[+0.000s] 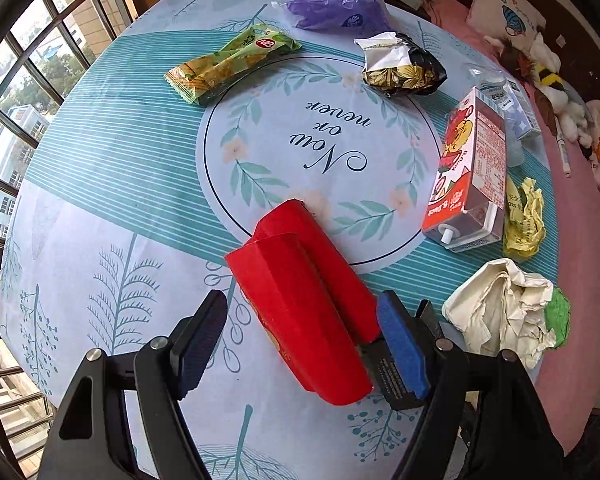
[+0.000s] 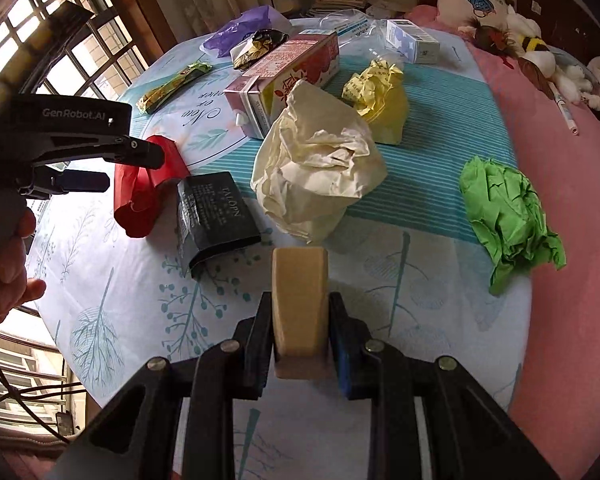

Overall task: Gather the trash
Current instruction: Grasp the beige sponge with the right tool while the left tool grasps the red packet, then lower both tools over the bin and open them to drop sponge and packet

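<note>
My left gripper is open around a flattened red carton that lies on the table; the right finger touches its side and the left finger stands apart. It also shows in the right wrist view, with the left gripper over it. My right gripper is shut on a beige block, held low above the table. Crumpled cream paper, a black packet, green paper and yellow paper lie ahead.
A round table with a blue patterned cloth also holds a milk carton, a green snack wrapper, a black-gold wrapper and a purple bag. A pink bed with plush toys lies to the right. Windows stand to the left.
</note>
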The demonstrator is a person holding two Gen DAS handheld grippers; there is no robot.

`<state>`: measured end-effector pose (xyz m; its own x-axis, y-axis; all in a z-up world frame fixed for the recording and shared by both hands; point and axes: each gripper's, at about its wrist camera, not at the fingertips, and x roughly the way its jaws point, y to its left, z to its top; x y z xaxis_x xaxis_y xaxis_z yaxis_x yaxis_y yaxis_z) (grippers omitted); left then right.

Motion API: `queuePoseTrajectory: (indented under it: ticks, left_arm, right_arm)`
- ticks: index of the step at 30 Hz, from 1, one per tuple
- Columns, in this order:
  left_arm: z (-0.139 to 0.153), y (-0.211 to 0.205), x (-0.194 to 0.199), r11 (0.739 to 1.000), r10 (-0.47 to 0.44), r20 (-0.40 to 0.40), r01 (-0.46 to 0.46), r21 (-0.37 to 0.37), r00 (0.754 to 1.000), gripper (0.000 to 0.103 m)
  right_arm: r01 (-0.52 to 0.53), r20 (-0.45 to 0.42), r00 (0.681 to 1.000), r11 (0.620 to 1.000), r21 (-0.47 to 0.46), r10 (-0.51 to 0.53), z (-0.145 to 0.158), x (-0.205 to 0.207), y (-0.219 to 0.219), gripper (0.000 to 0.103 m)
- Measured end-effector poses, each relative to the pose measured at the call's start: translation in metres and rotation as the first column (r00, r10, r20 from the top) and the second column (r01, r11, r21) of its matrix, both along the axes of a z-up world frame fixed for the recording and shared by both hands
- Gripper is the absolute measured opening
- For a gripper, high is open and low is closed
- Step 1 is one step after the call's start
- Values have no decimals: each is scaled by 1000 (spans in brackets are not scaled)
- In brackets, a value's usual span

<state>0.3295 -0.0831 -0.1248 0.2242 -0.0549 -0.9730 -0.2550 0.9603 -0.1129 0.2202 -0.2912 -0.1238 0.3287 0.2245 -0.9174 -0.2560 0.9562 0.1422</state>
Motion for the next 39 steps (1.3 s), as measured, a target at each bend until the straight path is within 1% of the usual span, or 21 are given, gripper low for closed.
queuePoseTrajectory:
  ticks: [4,5,7,8,9,10,11,12,14,17,21,25,29,30,34,35,39]
  left_arm:
    - [-15,2,10,998,31,-30,-29,52,999,74]
    - [-17,2,12,998,36,-37,-33,60,999,67]
    - [-18,2,14,997,32,-38,-30,69,999,61]
    - [-17,2,14,997,28,-36,-25,75,999,54]
    - [-17,1,14,996,19,-39,-15,91,999,49]
    - [-17,0,14,994,7,-46,-1,111,999,41]
    - [-17,-2,15,992,-10,-55,17,129,998,30]
    - [-18,-2,15,989,-26,-68,35,140,997,26]
    - [-17,0,14,989,-42,-71,52,139,997,24]
    - [-15,7,3,993,-42,-69,50,110,997,23]
    - [-6,17,-11,997,-51,-26,53,58,998,22]
    - [8,27,-32,995,-77,32,75,60,997,22]
    - [23,34,-54,994,-98,71,94,56,993,22]
    - [25,41,-60,993,-106,77,101,60,991,22]
    - [36,58,-84,990,-127,101,120,67,987,22]
    - [39,64,-97,989,-135,106,129,67,985,22]
    - [54,83,-126,982,-181,138,170,83,974,22]
  right_arm:
    - [-12,-12,1000,1000,-1,12,-3,4,-1,26]
    - [-16,-10,1000,1000,1,16,-3,5,-1,26]
    - [-21,-12,1000,1000,2,21,-3,7,-1,26]
    - [-22,-12,1000,1000,4,22,-4,9,-1,26]
    - [-24,-13,1000,1000,6,24,-4,9,-1,26]
    - [-25,-14,1000,1000,7,25,-4,10,-1,26]
    - [-25,-14,1000,1000,10,25,-4,10,0,26]
    - [-25,-15,1000,1000,12,25,-4,11,0,26]
    - [-25,-17,1000,1000,18,26,-4,11,1,26]
    - [-26,-19,999,999,21,26,-4,13,4,26]
    - [-32,-20,999,999,23,32,-3,11,10,26]
    - [-35,-13,999,999,27,35,1,5,16,26]
    - [-35,-5,999,999,28,35,6,-4,26,26]
    - [-36,-2,999,999,28,36,8,-7,29,26]
    - [-28,18,999,999,32,27,17,-22,45,26]
    - [-22,24,999,999,35,22,20,-26,50,26]
    - [4,44,999,999,46,-6,31,-51,73,26]
